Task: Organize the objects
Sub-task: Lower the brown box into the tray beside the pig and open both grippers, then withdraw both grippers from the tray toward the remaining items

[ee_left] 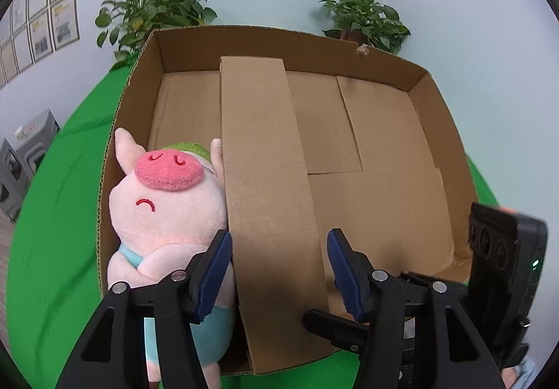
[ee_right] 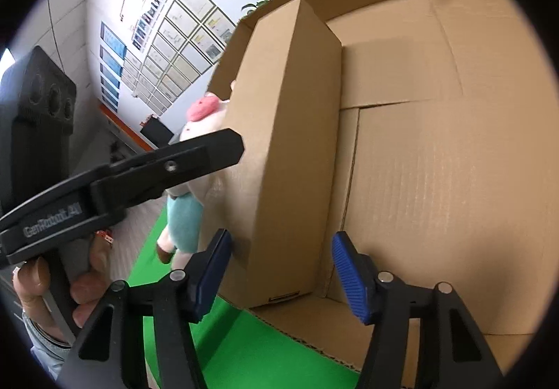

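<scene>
Left wrist view — long carton (ee_left: pixel 269 200) lies between left tool (ee_left: pixel 279 273) pads.

The open tray box (ee_left: pixel 440 130) and the long carton (ee_left: pixel 269 197) inside it are plain tan cardboard. Left of the carton, the plush pig (ee_left: pixel 164 214) is pale pink with a deeper pink snout, red stitched marks, a green cap and light blue clothes. The surface (ee_left: pixel 59 214) is bright green. Both tongs (ee_left: pixel 279 270) (ee_right: pixel 283 270) are black with ribbed blue pads.
</scene>
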The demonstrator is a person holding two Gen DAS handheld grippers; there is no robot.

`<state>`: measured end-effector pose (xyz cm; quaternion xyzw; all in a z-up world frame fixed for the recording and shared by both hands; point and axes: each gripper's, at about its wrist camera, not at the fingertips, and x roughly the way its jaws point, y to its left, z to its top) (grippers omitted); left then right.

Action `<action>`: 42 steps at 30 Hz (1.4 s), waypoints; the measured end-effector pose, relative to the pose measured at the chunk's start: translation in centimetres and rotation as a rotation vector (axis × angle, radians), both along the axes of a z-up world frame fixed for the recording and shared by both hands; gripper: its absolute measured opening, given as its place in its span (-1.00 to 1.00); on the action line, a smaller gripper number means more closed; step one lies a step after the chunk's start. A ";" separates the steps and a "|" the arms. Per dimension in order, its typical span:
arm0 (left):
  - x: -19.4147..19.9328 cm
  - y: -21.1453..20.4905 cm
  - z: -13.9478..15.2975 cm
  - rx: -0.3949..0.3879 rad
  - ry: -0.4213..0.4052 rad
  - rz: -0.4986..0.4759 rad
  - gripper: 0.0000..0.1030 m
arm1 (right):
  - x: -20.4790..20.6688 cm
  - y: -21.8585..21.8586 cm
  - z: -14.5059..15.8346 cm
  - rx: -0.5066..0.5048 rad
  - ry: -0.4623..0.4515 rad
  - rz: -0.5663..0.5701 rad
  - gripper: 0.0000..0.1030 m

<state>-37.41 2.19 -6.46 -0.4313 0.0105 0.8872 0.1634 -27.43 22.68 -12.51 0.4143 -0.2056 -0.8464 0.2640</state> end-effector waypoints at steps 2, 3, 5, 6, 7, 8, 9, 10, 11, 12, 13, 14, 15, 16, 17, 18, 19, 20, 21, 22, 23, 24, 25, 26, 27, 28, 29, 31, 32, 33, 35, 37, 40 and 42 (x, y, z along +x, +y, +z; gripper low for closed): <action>0.5 0.0 0.1 -0.016 0.011 -0.006 -0.06 | 0.0 -0.6 0.2 0.011 0.009 0.000 0.15; 0.7 -0.1 0.1 -0.013 0.012 -0.007 -0.08 | 0.0 -0.6 0.3 0.015 0.010 -0.003 0.13; 1.0 -0.3 0.2 -0.003 0.011 -0.010 -0.10 | 0.1 -1.0 0.2 0.012 0.007 0.007 0.10; 1.1 -0.4 0.3 0.003 0.010 -0.013 -0.09 | 0.1 -1.3 0.1 0.015 0.004 0.015 0.10; 1.3 -0.5 0.3 0.006 0.006 -0.018 -0.10 | 0.3 -1.6 0.1 0.021 0.007 0.025 0.10; 1.5 -0.5 0.3 0.008 0.004 -0.024 -0.10 | -0.1 -2.3 0.4 0.026 0.010 0.028 0.10; 1.7 -0.6 0.3 0.010 0.003 -0.029 -0.09 | 0.0 -2.3 0.4 0.033 0.014 0.027 0.10; 1.9 -0.8 0.5 0.014 0.010 -0.029 -0.09 | -0.2 -2.3 0.6 0.037 0.015 0.023 0.10; 2.2 -0.9 0.6 0.018 0.017 -0.027 -0.09 | -0.2 -2.2 0.7 0.041 0.011 0.016 0.10; 2.5 -1.2 0.7 0.022 0.025 -0.025 -0.09 | -0.2 -2.2 0.9 0.046 0.008 0.007 0.11; 2.9 -1.4 1.0 0.024 0.038 -0.023 -0.08 | 0.2 -1.8 1.0 0.062 0.009 -0.006 0.11; 3.6 -1.6 1.3 0.021 0.062 -0.017 -0.07 | 0.8 -1.6 1.3 0.095 0.018 -0.024 0.11; 4.3 -1.9 1.7 0.020 0.091 -0.013 0.02 | 1.5 -1.5 1.8 0.136 0.033 -0.044 0.12; 5.1 -2.2 2.2 0.021 0.126 -0.011 0.23 | 2.0 -1.5 2.1 0.160 0.047 -0.057 0.17; 6.5 -2.6 2.8 0.021 0.184 0.001 0.35 | 2.9 -1.5 2.8 0.193 0.074 -0.073 0.42; 7.4 -2.8 3.3 0.017 0.223 0.014 0.56 | 3.5 -1.8 3.5 0.219 0.104 -0.090 0.70; 8.6 -3.1 3.7 0.010 0.271 0.028 0.72 | 4.4 -2.0 4.2 0.251 0.146 -0.122 0.75; 10.2 -3.4 4.2 -0.003 0.330 0.047 0.80 | 5.7 -1.9 4.9 0.300 0.186 -0.168 0.82; 11.0 -3.6 4.6 -0.007 0.359 0.056 0.95 | 7.0 -1.8 5.3 0.361 0.216 -0.218 0.97; 12.3 -3.9 4.8 -0.008 0.399 0.069 0.99 | 7.8 -2.0 5.5 0.405 0.236 -0.260 1.00; 13.4 -4.2 5.0 -0.007 0.427 0.076 0.99 | 9.0 -2.1 5.9 0.443 0.260 -0.311 1.00; 14.1 -4.3 5.1 -0.008 0.441 0.080 0.99 | 9.6 -2.6 6.4 0.456 0.273 -0.339 1.00; 15.0 -4.5 5.3 -0.008 0.452 0.086 0.99 | 10.3 -3.0 6.6 0.462 0.280 -0.359 1.00; 15.8 -4.6 5.4 -0.006 0.457 0.092 0.99 | 11.1 -3.5 6.7 0.472 0.284 -0.378 1.00; 16.6 -4.7 5.5 -0.001 0.464 0.093 0.99 | 12.0 -3.5 6.7 0.485 0.288 -0.392 1.00; 17.3 -4.8 5.7 0.002 0.473 0.090 0.99 | 12.9 -3.6 6.4 0.498 0.292 -0.402 1.00; 18.1 -4.7 5.8 0.003 0.486 0.090 0.99 | 13.7 -3.8 6.4 0.515 0.297 -0.415 1.00; 19.4 -4.6 6.0 0.000 0.497 0.090 0.99 | 13.9 -4.8 7.0 0.541 0.305 -0.434 1.00; 20.0 -4.4 6.0 0.002 0.498 0.086 0.99 | 13.9 -5.4 7.3 0.546 0.312 -0.434 1.00; 20.6 -4.2 6.2 0.003 0.501 0.087 0.99 | 14.1 -5.8 7.5 0.552 0.316 -0.434 1.00; 21.8 -4.1 6.5 0.008 0.507 0.097 0.99 | 14.8 -6.4 7.9 0.569 0.320 -0.438 1.00; 23.0 -4.0 6.9 0.004 0.517 0.110 0.99 | 15.7 -6.6 8.1 0.574 0.326 -0.449 1.00; 24.4 -3.8 7.5 -0.001 0.533 0.131 0.99 | 16.4 -6.9 8.6 0.577 0.337 -0.457 1.00; 24.9 -3.5 7.7 0.007 0.533 0.138 0.99 | 16.9 -7.0 8.9 0.581 0.351 -0.459 1.00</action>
